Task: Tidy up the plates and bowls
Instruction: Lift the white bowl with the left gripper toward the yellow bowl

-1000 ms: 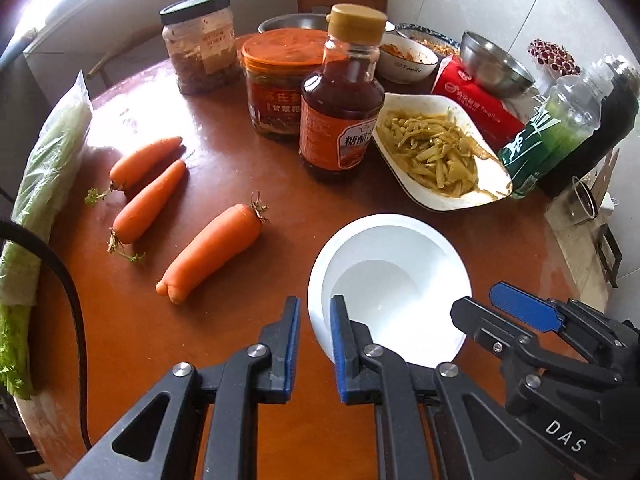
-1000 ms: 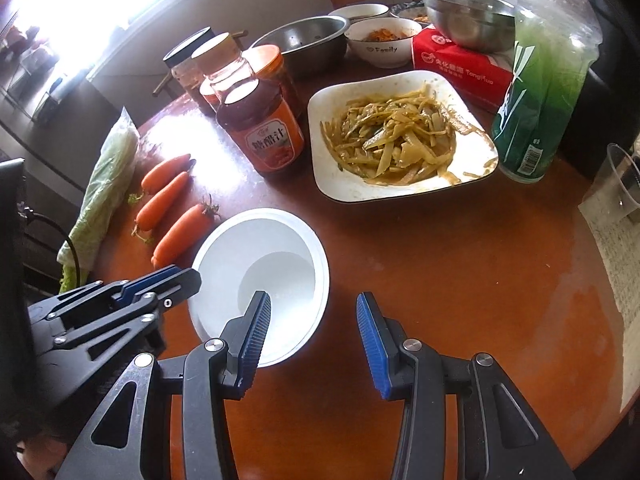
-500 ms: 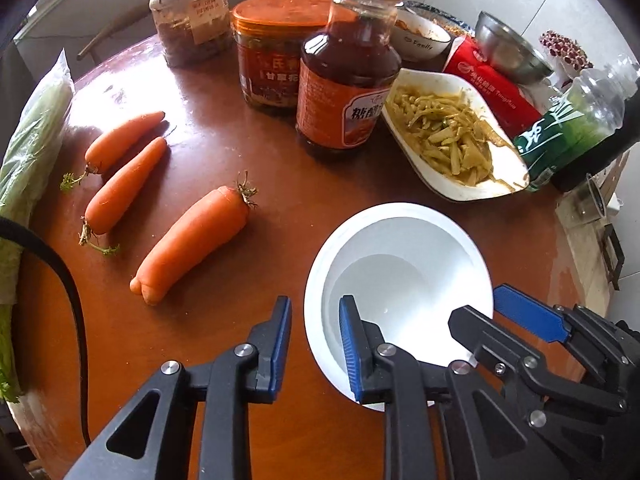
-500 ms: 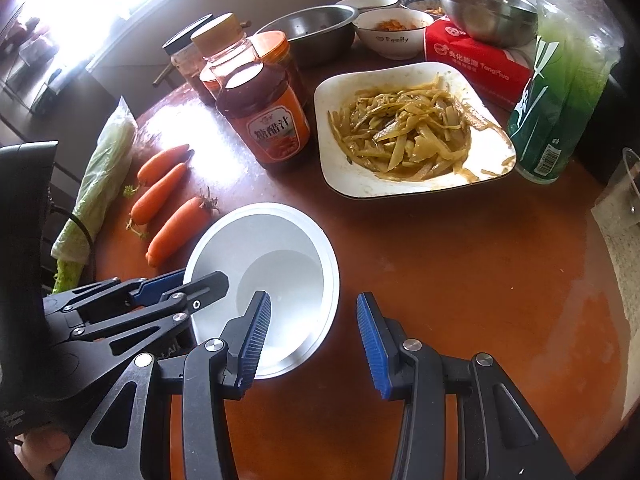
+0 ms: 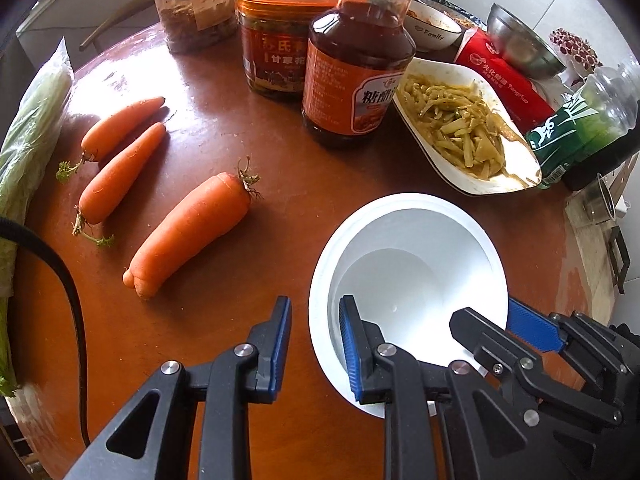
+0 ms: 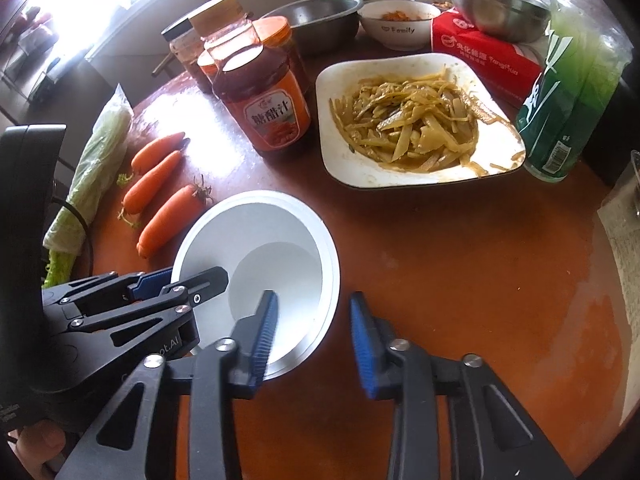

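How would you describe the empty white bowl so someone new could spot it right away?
On the round reddish-brown table, look at the near edge, in front of the square plate of stir-fried strips and right of the three carrots. The white bowl there is the only empty dish.

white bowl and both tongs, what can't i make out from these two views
- White bowl: near rim hidden in both views by the left tongs and right tongs, so contact with it cannot be told.
- Steel bowl: hidden in the left view behind the sauce bottle.
- Glass: cut off by the right view's edge.
- Jar label: too small to read.
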The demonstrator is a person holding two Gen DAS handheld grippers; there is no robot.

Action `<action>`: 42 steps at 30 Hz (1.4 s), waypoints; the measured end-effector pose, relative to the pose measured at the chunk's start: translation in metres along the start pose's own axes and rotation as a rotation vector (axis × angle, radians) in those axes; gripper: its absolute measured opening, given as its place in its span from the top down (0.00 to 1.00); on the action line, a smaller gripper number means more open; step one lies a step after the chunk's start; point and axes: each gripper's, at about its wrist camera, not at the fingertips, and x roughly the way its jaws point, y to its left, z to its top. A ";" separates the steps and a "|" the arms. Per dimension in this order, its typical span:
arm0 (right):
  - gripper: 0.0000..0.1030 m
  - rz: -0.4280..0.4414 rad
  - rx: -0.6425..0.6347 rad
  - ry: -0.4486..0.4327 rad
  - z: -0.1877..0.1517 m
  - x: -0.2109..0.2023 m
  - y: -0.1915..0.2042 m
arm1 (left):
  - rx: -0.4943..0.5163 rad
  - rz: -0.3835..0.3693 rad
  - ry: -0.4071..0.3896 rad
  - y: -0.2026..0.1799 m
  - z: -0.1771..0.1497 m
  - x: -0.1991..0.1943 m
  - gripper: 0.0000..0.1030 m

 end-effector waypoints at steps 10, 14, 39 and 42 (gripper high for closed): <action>0.80 0.012 0.010 0.013 0.000 0.005 -0.002 | -0.009 -0.022 0.004 0.003 -0.001 0.006 0.76; 0.83 0.013 0.013 0.011 0.001 0.006 -0.003 | -0.006 -0.020 0.012 0.000 -0.003 0.007 0.76; 0.84 0.021 0.011 -0.014 -0.001 -0.003 -0.002 | -0.007 -0.045 -0.023 0.002 -0.011 -0.015 0.85; 0.85 0.026 0.009 -0.024 -0.002 -0.009 -0.002 | -0.011 -0.054 -0.028 0.001 -0.012 -0.021 0.85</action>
